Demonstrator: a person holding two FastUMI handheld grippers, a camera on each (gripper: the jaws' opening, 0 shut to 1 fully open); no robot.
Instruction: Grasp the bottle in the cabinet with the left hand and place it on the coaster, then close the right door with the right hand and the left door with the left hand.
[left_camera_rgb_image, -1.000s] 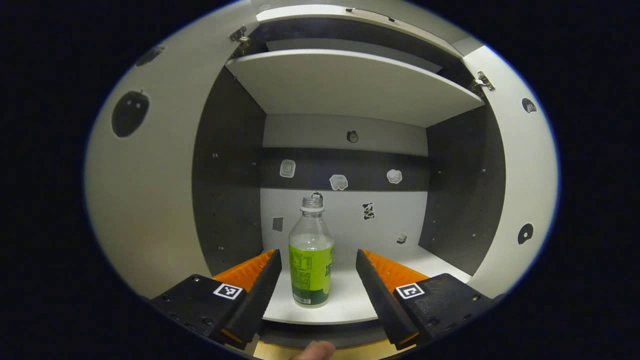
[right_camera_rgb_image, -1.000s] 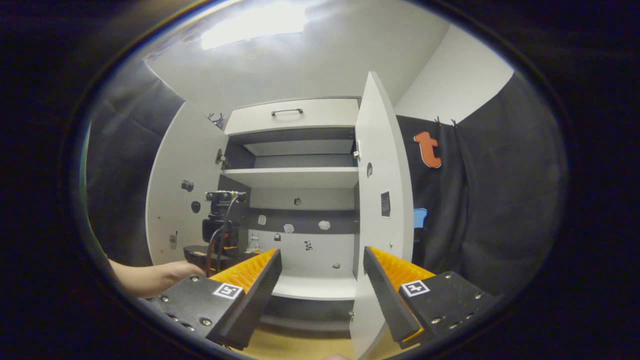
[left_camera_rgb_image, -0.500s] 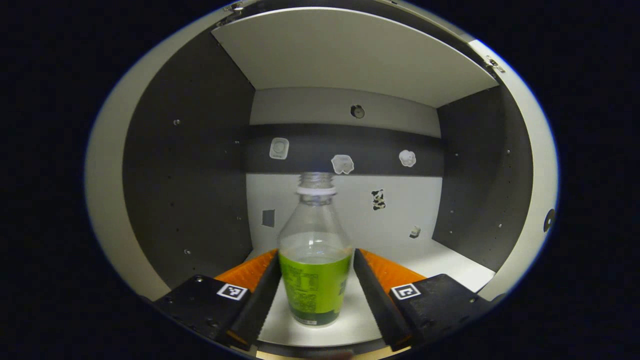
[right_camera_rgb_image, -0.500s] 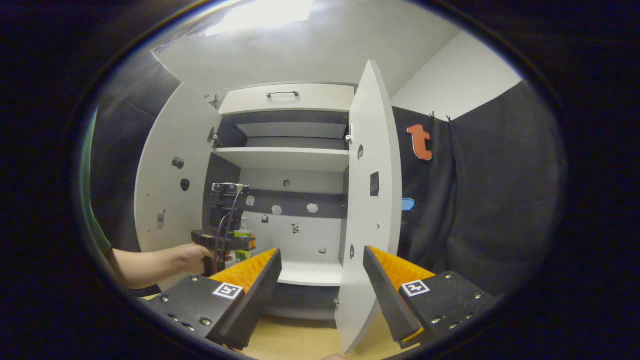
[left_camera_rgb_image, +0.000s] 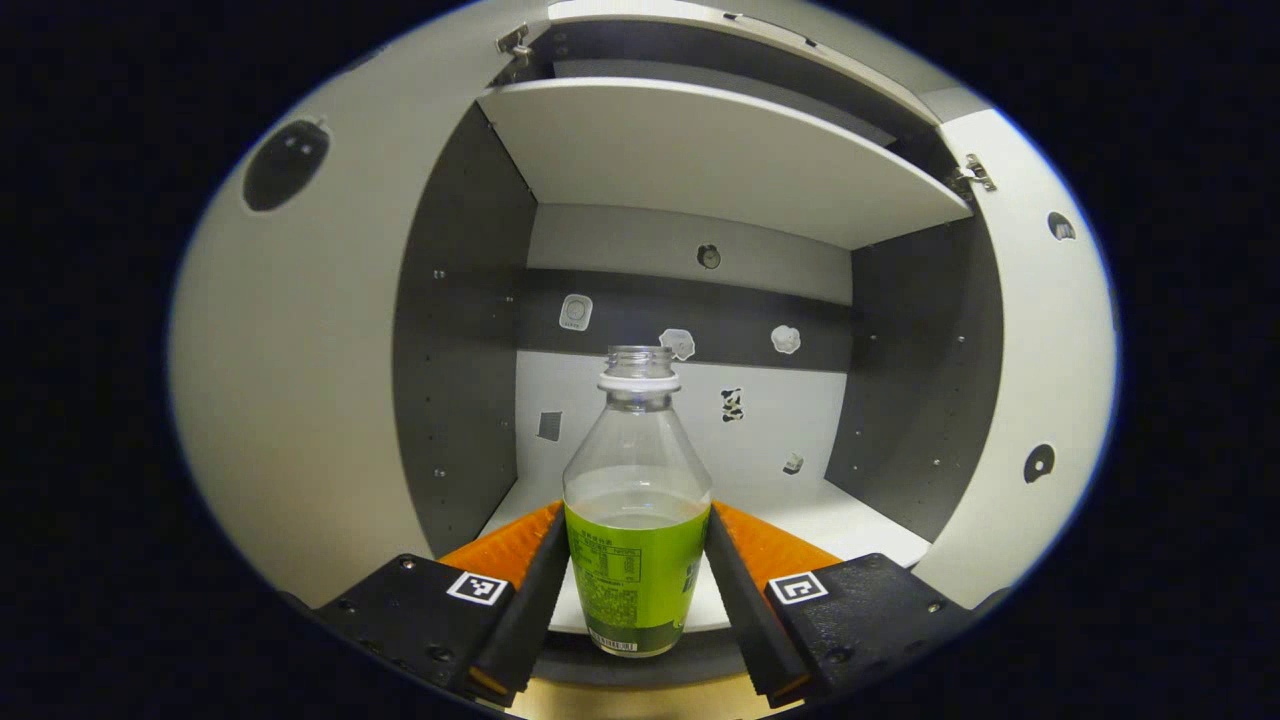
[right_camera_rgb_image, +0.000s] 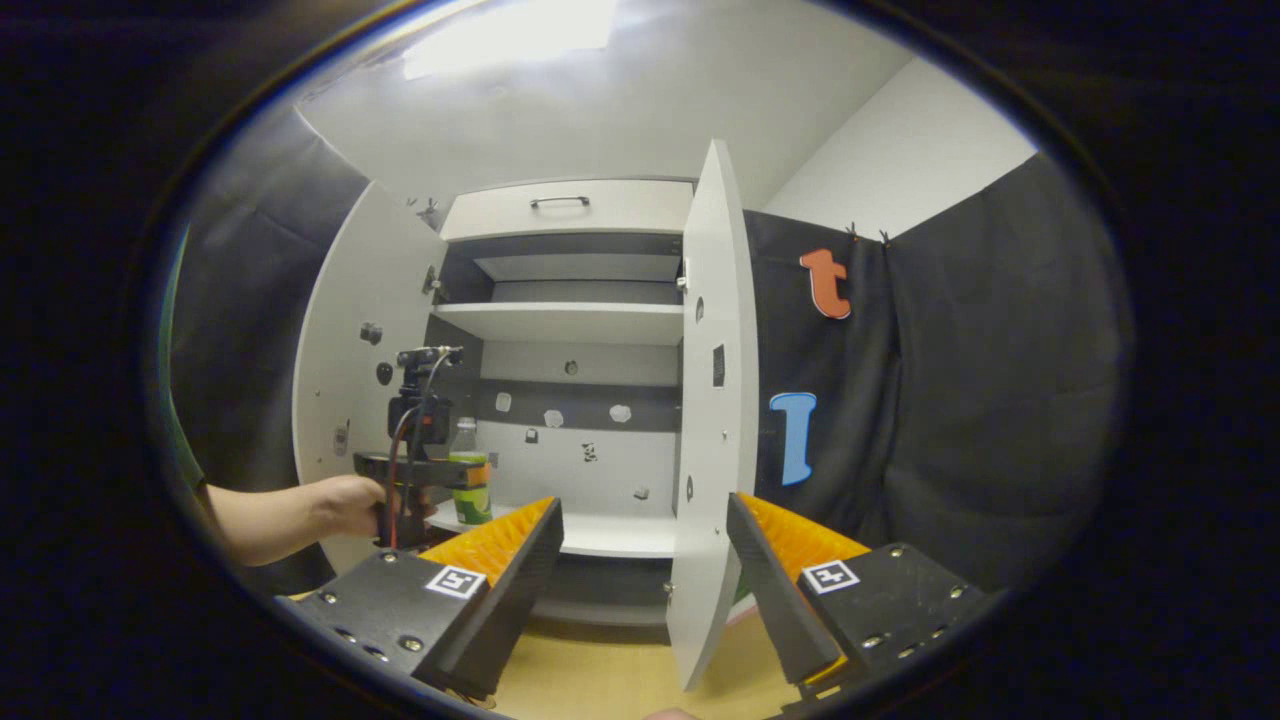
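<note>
A clear uncapped bottle (left_camera_rgb_image: 636, 540) with a green label and some liquid stands upright between the fingers of my left gripper (left_camera_rgb_image: 633, 515), which is shut on its label. The bottle's base hangs at the front edge of the cabinet's bottom shelf (left_camera_rgb_image: 860, 525). In the right gripper view the bottle (right_camera_rgb_image: 470, 485) and the left gripper (right_camera_rgb_image: 440, 470) sit at the cabinet's left front, held by a hand (right_camera_rgb_image: 340, 505). My right gripper (right_camera_rgb_image: 645, 510) stands open with nothing in it, in front of the edge of the open right door (right_camera_rgb_image: 710, 420). The left door (right_camera_rgb_image: 350, 350) is open too.
An upper shelf (left_camera_rgb_image: 720, 160) spans the cabinet above the bottle, and small stickers dot the back wall (left_camera_rgb_image: 680, 345). A drawer front with a handle (right_camera_rgb_image: 560, 203) tops the cabinet. A wooden tabletop (right_camera_rgb_image: 600, 680) lies below. Black cloth (right_camera_rgb_image: 950, 400) hangs at the right.
The left gripper went in around the bottle, shut on it, then drew back toward the cabinet's front with the bottle. The right gripper's view swung slightly to the right.
</note>
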